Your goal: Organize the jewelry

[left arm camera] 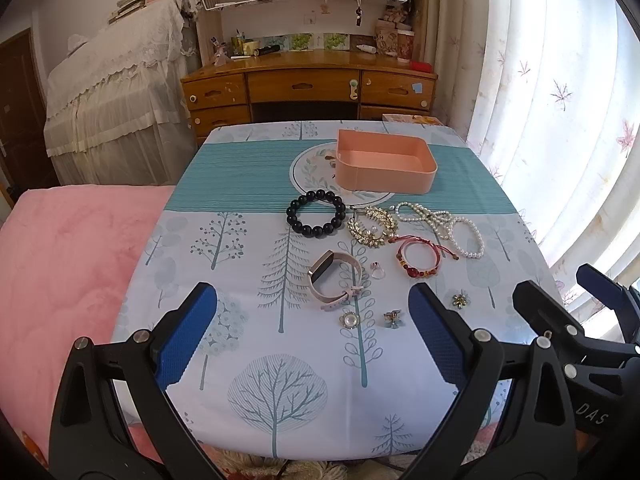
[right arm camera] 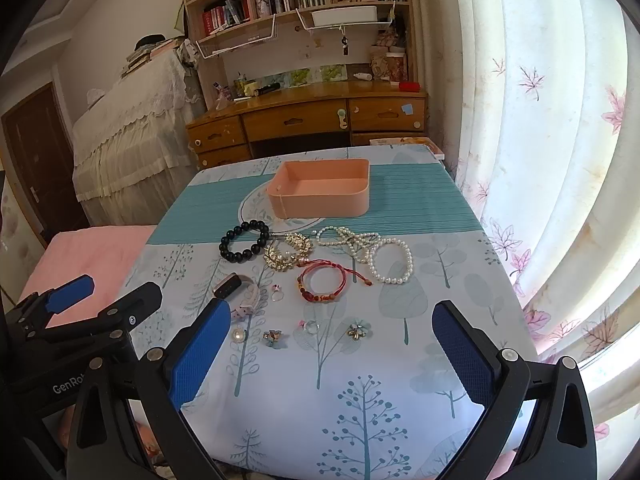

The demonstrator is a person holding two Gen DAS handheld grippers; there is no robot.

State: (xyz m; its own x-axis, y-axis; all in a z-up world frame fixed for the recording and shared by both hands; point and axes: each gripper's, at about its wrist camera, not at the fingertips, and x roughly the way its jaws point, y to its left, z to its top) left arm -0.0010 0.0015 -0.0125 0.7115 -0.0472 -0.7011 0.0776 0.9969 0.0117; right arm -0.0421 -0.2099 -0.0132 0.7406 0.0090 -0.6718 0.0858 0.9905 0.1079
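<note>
An empty pink box (left arm camera: 386, 166) (right arm camera: 322, 190) stands at the table's far middle. In front of it lie a black bead bracelet (left arm camera: 316, 214) (right arm camera: 244, 240), a gold brooch (left arm camera: 372, 226) (right arm camera: 288, 250), pearl strands (left arm camera: 444, 226) (right arm camera: 372, 250), a red cord bracelet (left arm camera: 420, 256) (right arm camera: 324, 284), a pink watch (left arm camera: 336, 280) (right arm camera: 242, 294), a ring (left arm camera: 377, 270) (right arm camera: 277, 293) and small earrings (left arm camera: 392, 317) (right arm camera: 358, 330). My left gripper (left arm camera: 312, 324) and right gripper (right arm camera: 332, 338) both hover open over the near edge, holding nothing.
The table (left arm camera: 248, 360) has a tree-print cloth. A pink blanket (left arm camera: 68, 264) lies to the left, a curtain (left arm camera: 560, 120) hangs close on the right, and a wooden desk (left arm camera: 308, 84) with shelves stands behind.
</note>
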